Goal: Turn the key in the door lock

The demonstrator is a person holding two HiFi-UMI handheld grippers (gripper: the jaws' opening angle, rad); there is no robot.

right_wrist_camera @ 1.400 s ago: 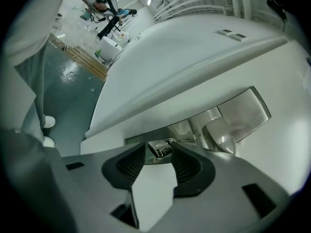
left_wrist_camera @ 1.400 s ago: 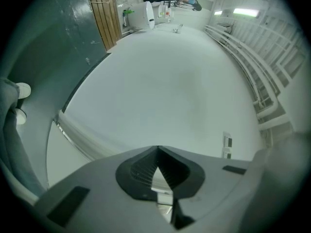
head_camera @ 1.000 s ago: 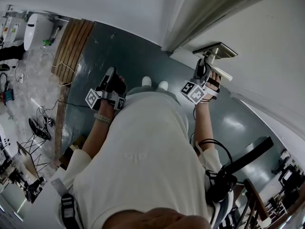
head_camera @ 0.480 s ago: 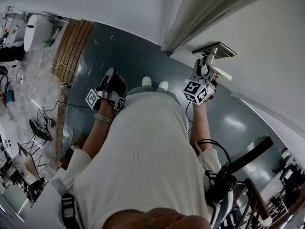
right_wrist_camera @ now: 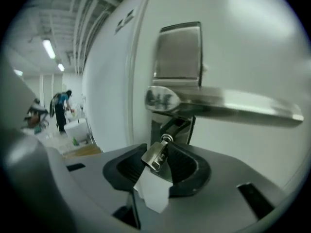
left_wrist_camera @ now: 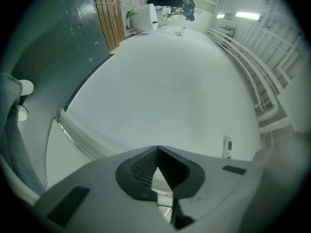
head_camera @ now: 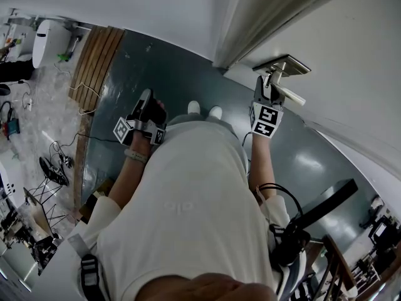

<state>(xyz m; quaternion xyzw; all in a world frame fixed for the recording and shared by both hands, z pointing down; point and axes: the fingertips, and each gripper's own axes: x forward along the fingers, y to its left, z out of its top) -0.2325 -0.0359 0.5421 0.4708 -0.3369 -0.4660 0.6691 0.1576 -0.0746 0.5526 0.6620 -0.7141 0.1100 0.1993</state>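
The right gripper [right_wrist_camera: 166, 154] is clamped on the key [right_wrist_camera: 155, 156], which is small, silver and tilted, with a white tag [right_wrist_camera: 152, 191] behind it. Just past the tips is the lock [right_wrist_camera: 171, 125] (under the lever [right_wrist_camera: 218, 106]). The left gripper [left_wrist_camera: 158, 154] has its jaws together, empty.

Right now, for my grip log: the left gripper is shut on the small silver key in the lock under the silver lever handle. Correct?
Wrong gripper. The right gripper view shows the right gripper shut on the small silver key in the lock under the silver lever handle; the left gripper is shut on nothing.
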